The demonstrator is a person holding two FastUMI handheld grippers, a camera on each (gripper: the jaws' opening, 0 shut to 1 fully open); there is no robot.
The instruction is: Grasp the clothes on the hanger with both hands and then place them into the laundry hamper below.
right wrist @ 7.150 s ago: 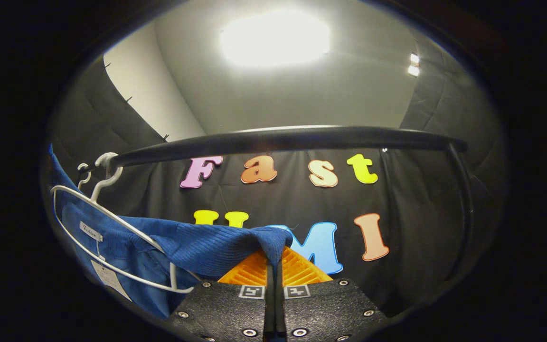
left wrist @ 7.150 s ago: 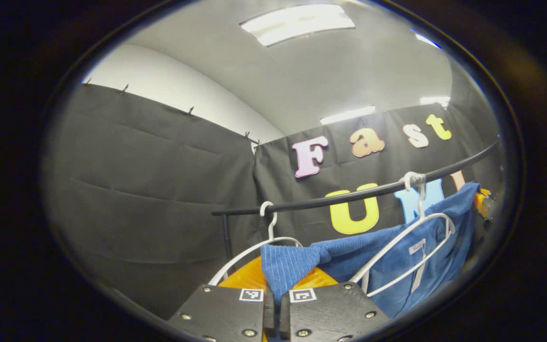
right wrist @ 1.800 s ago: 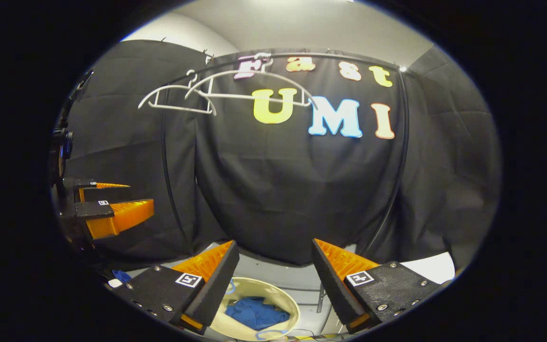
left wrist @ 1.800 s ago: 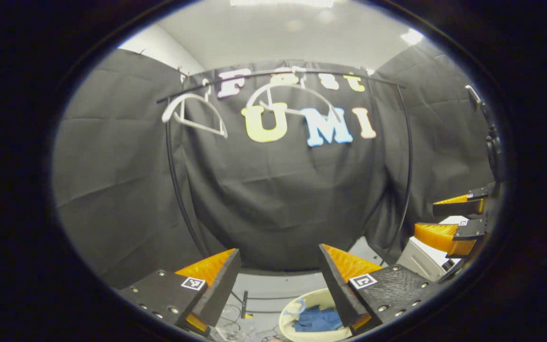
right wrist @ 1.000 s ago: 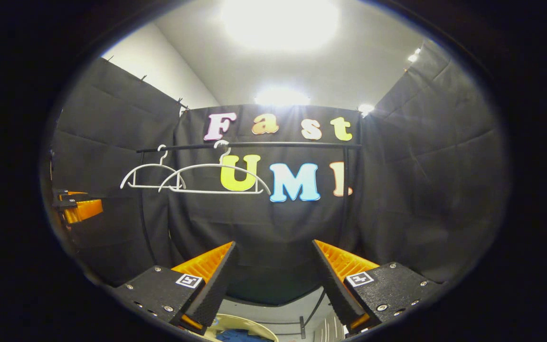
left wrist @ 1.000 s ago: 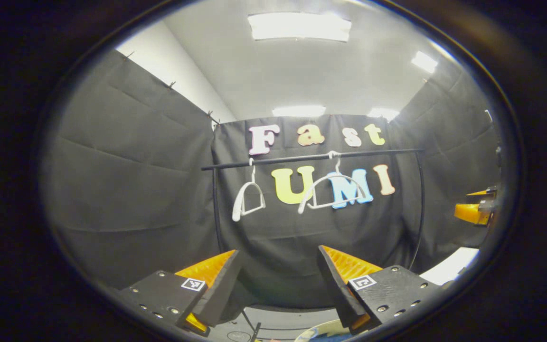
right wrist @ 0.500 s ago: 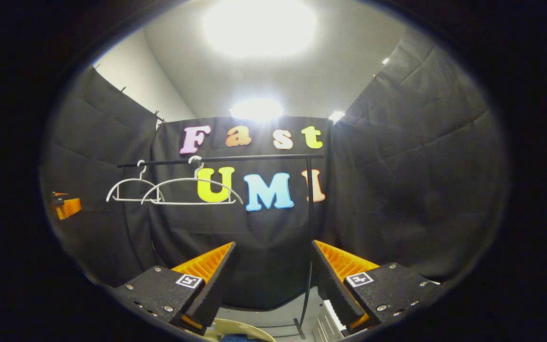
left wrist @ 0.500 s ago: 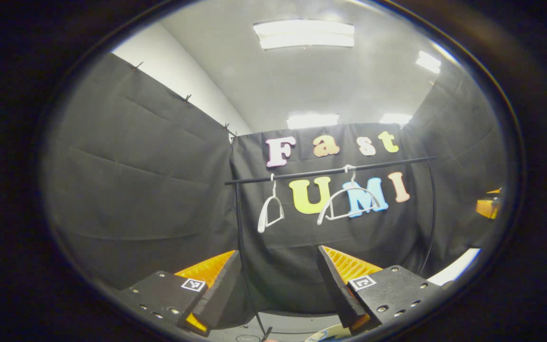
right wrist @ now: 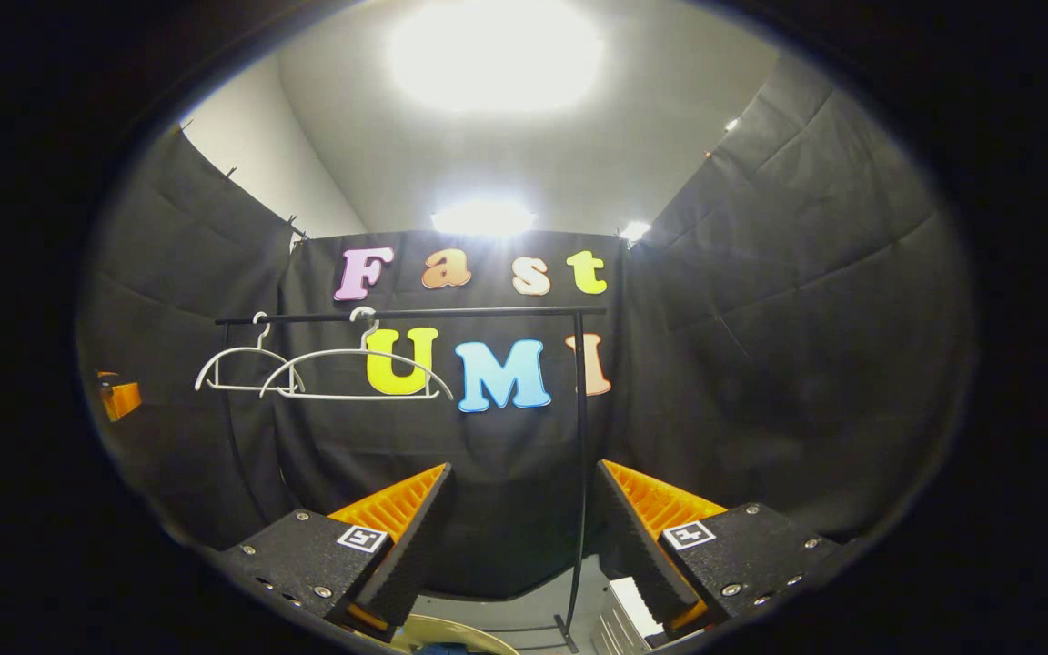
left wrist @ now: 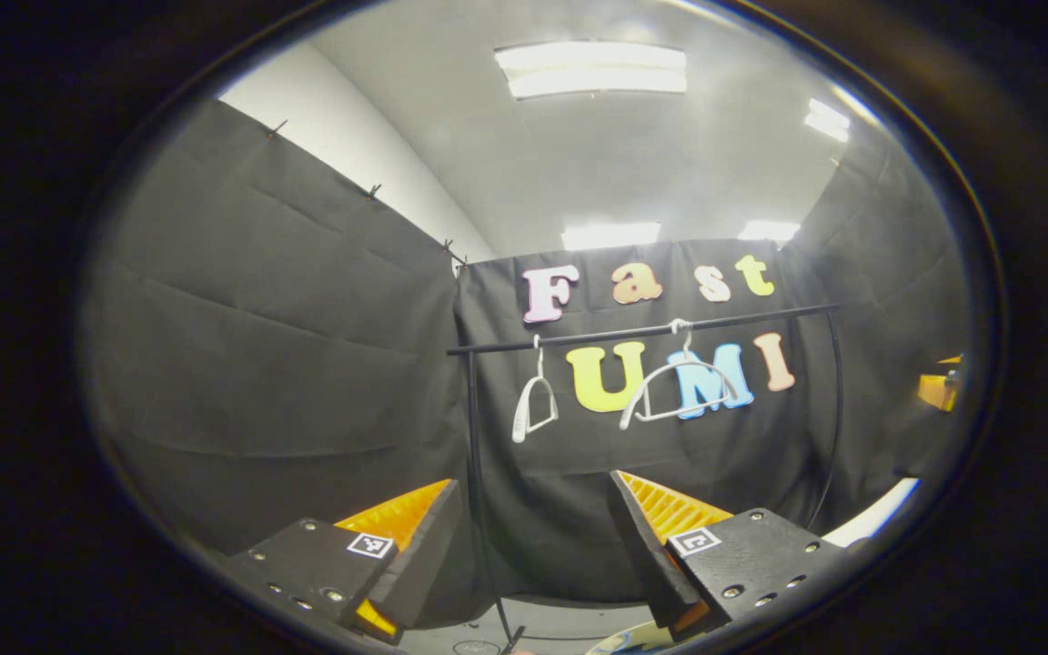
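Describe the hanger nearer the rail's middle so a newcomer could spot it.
Find the black clothes rail across the booth's back wall. Two bare white hangers hang from it; this hanger is the inner one, beside the end hanger, and looks wider.

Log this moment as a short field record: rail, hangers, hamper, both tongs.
rail: black bar across the booth's back wall
hangers: two white hangers on the rail, both bare
hamper: pale rim low between the right tongs' fingers, a bit of blue inside
left tongs: open, holding nothing
right tongs: open, holding nothing
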